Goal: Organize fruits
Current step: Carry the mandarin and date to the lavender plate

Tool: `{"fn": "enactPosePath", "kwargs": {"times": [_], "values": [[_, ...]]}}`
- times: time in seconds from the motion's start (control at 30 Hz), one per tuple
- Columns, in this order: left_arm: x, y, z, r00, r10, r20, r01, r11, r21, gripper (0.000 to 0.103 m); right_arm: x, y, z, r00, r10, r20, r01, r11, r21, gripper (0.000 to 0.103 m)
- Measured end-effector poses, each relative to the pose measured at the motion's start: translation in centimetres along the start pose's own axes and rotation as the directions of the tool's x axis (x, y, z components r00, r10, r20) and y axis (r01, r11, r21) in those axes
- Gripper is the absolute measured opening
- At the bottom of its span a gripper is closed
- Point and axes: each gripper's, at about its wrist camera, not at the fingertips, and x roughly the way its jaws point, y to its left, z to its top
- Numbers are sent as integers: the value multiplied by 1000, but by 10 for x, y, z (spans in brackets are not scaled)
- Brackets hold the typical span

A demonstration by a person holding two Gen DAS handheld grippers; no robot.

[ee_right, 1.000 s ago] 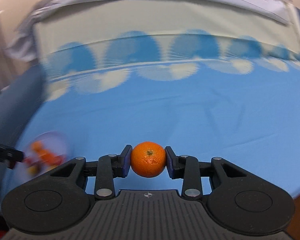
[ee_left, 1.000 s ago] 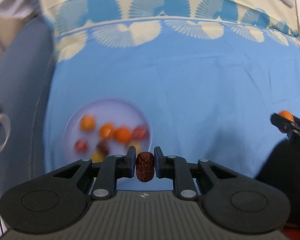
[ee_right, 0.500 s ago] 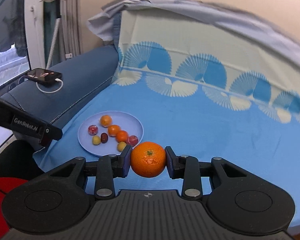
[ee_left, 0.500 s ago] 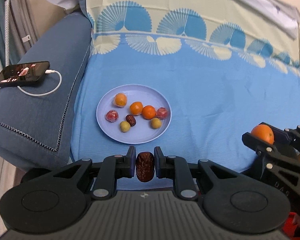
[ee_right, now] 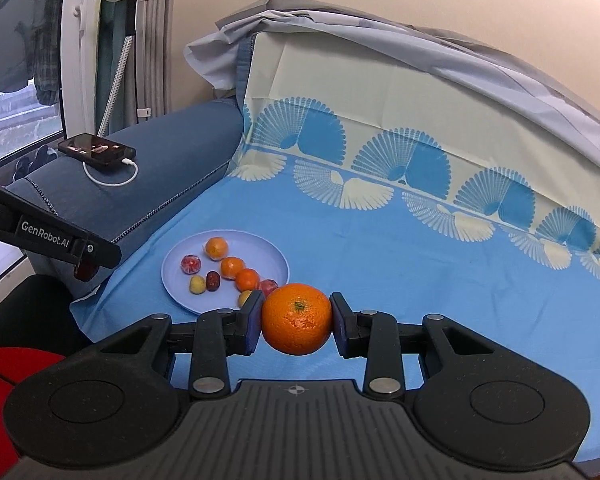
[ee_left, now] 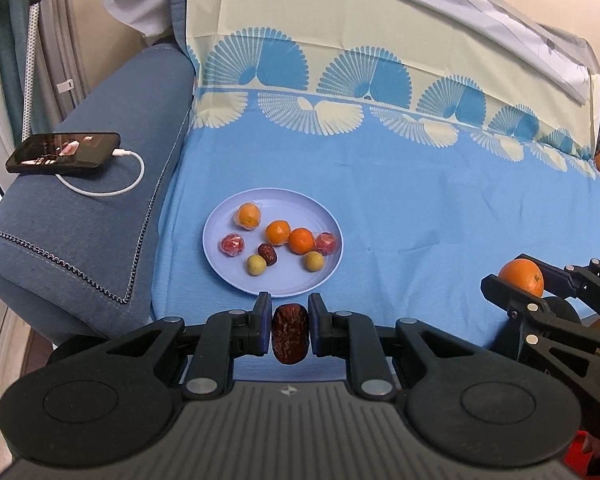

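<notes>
Yellow fruit half hidden by right tool

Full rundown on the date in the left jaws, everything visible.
The date is dark reddish-brown, oblong, with a wrinkled, glossy skin that looks dried. It stands on end, long axis vertical, pinched at mid-height between the left gripper jaws, both pads touching its sides, its lower end hanging below them. It is held above the blue cloth, just short of the plate rim, touching nothing else.

Just beyond the right jaws, the near fruits on the plate sit partly behind the finger and orange. Right of the left jaws, the other gripper runs off the edge.
</notes>
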Motion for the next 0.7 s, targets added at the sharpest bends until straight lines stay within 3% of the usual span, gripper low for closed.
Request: {"fn": "enactPosePath", "kwargs": {"times": [0.7], "values": [[28, 7, 3, 997, -26, -71, 25, 1000, -6, 21, 24, 4, 0, 996, 28, -79, -30, 999, -26, 37]]}}
